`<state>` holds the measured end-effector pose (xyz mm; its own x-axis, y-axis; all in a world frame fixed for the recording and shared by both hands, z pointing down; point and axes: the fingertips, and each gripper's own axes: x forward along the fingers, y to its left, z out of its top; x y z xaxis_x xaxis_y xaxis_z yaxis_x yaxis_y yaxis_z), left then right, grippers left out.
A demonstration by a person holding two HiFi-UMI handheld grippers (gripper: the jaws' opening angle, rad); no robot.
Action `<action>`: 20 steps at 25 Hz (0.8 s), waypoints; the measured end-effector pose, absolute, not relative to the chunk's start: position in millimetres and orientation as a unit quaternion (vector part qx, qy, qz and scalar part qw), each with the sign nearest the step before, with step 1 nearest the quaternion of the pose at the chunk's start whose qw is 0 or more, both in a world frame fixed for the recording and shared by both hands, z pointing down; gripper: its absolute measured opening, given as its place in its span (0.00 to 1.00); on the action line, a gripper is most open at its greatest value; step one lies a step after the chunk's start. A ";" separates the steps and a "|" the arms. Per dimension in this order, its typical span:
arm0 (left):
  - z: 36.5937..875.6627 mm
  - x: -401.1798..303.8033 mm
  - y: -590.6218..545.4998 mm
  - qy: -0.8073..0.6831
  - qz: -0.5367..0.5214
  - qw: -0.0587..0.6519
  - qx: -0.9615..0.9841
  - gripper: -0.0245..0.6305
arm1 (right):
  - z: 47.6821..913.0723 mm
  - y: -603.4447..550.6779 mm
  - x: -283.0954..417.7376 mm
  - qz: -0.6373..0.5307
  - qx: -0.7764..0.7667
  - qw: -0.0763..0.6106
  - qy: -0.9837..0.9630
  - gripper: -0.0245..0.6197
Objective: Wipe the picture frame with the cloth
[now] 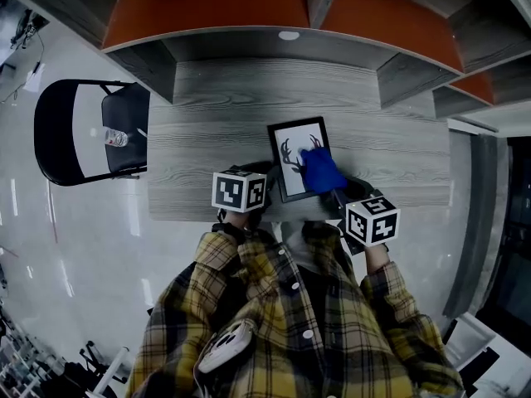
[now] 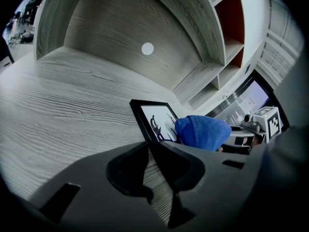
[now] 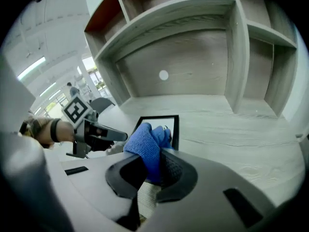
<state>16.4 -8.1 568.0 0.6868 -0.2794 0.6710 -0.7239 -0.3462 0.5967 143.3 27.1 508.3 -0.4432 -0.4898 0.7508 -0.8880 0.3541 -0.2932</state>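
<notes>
A black picture frame (image 1: 292, 149) with a white antler print lies flat on the grey wooden desk (image 1: 207, 131), near its front edge. A blue cloth (image 1: 322, 171) rests on the frame's lower right part. My right gripper (image 3: 153, 151) is shut on that blue cloth (image 3: 145, 141), pressing it onto the frame (image 3: 175, 124). My left gripper (image 2: 147, 146) sits at the frame's near left corner, its jaw tips meeting where the frame's edge (image 2: 140, 112) runs in. In the left gripper view the cloth (image 2: 200, 132) covers the print's right side.
Desk shelving with orange panels (image 1: 207, 7) rises at the back. A black chair (image 1: 83, 131) with a water bottle (image 1: 116, 138) on it stands left of the desk. A white round cap (image 1: 289, 36) marks the back panel.
</notes>
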 end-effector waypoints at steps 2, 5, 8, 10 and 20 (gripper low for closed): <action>557.0 13.4 -11.9 -0.324 0.221 0.471 0.790 0.15 | 484.7 18.9 142.9 0.346 0.454 0.249 -0.783 0.09; 529.0 6.9 -22.5 -0.334 0.196 0.447 0.806 0.15 | 450.6 9.5 140.0 0.330 0.459 0.209 -0.798 0.09; 488.9 5.9 -35.8 -0.333 0.163 0.411 0.833 0.14 | 417.4 -0.6 136.5 0.307 0.463 0.173 -0.813 0.09; 458.7 8.4 -41.0 -0.329 0.141 0.386 0.850 0.14 | 395.6 -5.6 134.3 0.291 0.465 0.152 -0.822 0.09; 331.6 27.0 -39.0 -0.334 0.092 0.270 0.899 0.05 | 303.6 -15.5 129.1 0.223 0.456 0.090 -0.857 0.09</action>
<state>27.0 -39.0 331.6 0.7604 -0.5498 0.3456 -0.6492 -0.6320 0.4232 129.1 -15.5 303.6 -0.5682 -0.7417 0.3564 -0.8214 0.4852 -0.2998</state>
